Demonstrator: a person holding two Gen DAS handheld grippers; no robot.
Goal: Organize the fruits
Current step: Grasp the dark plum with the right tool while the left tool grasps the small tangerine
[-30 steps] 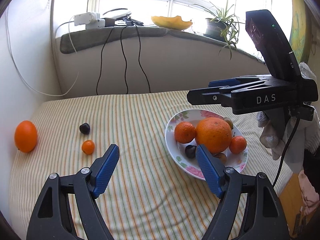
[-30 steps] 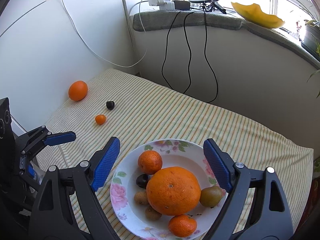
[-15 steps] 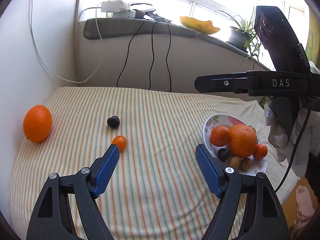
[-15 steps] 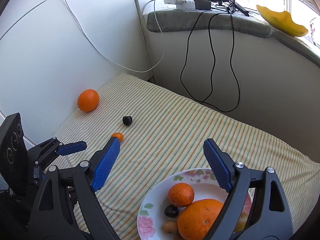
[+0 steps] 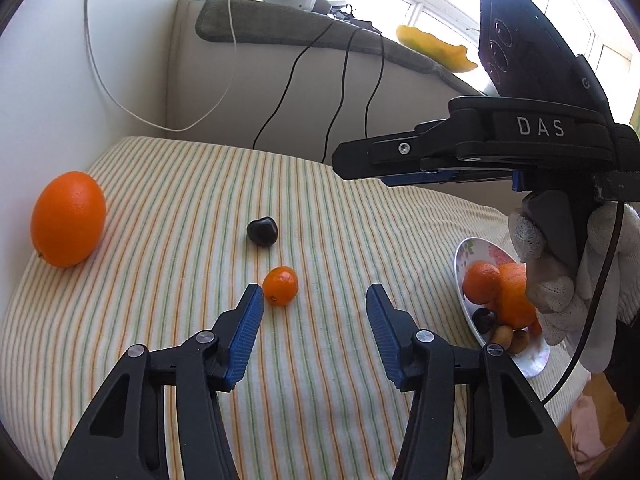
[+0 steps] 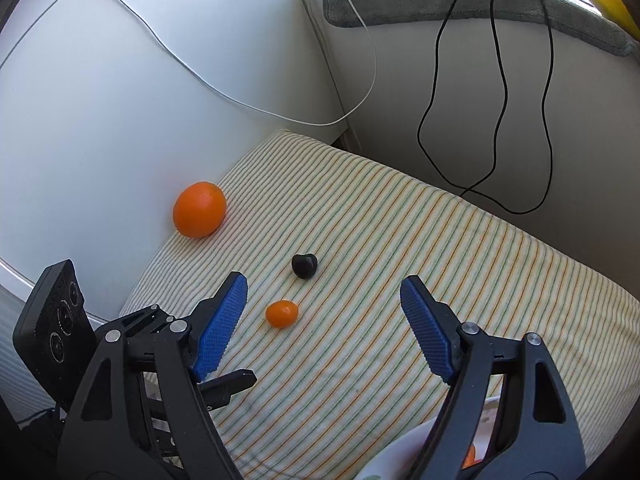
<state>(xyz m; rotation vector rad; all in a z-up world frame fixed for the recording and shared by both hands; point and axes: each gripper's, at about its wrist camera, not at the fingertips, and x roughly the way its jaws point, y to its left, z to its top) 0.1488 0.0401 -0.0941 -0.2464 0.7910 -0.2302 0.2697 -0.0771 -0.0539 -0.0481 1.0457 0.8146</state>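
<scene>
On the striped cloth lie a large orange point(image 5: 68, 219), a dark fruit point(image 5: 262, 231) and a small orange point(image 5: 281, 285). My left gripper point(image 5: 315, 296) hovers low over the cloth with its jaws closing. The small orange sits just off its left fingertip, untouched. In the right wrist view my right gripper point(image 6: 324, 284) hangs above the small orange point(image 6: 282, 313) and dark fruit point(image 6: 305, 266), its jaws closing on nothing. The large orange point(image 6: 199, 215) rests by the white wall. A flowered plate point(image 5: 460, 256) at the right holds several fruits.
A gloved hand point(image 5: 552, 280) carries the right gripper point(image 5: 400, 160) over the cloth's right half, partly hiding the plate. Black and white cables hang down the wall behind. A grey-padded sill point(image 5: 280, 28) bears chargers. The cloth drops off at its left and near edges.
Both grippers have swung left, away from the plate and toward the loose fruits, and come lower. The plate has slid to the frame edges. Both pairs of jaws are narrower than before.
</scene>
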